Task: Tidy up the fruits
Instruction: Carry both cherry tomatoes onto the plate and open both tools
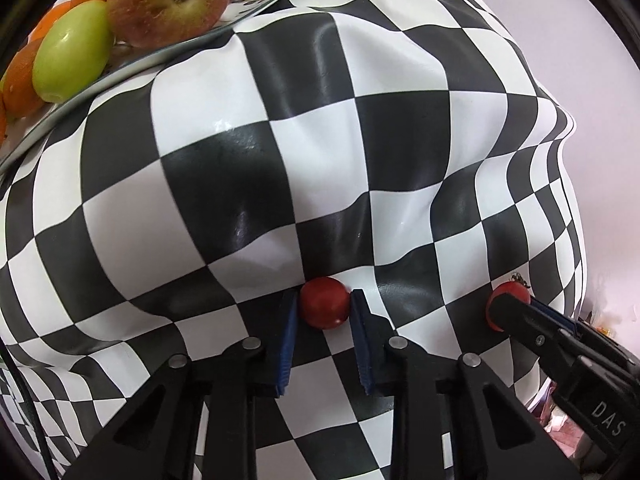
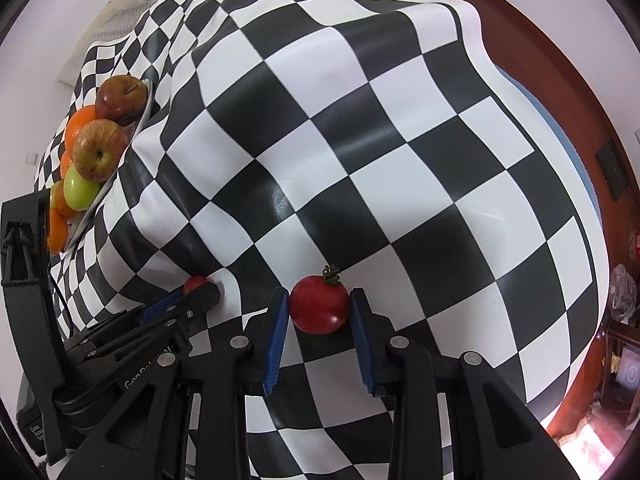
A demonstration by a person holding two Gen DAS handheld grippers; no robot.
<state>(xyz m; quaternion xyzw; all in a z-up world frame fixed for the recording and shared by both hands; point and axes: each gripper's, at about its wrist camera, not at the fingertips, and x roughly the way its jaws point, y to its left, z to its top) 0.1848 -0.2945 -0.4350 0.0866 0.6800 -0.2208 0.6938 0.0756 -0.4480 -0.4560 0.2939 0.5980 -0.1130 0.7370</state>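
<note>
A black-and-white checkered cloth (image 1: 320,152) is covering the table. On it, a small red tomato (image 1: 323,303) is sitting clamped between the pads of the left gripper (image 1: 324,308); a stemmed tomato (image 2: 319,304) is likewise being pinched by the right gripper (image 2: 320,306). The grasp step appears complete. Next, both are needing a lift and carry to the fruit plate (image 1: 256,4), holding apples and oranges.

Left hand-held gripper (image 1: 325,306) and right hand-held gripper (image 2: 319,308) clamped, pointing down

checkered cloth (image 2: 360,152) open across the middle, fruit plate (image 1: 256,8) crowding far-left corner
</note>
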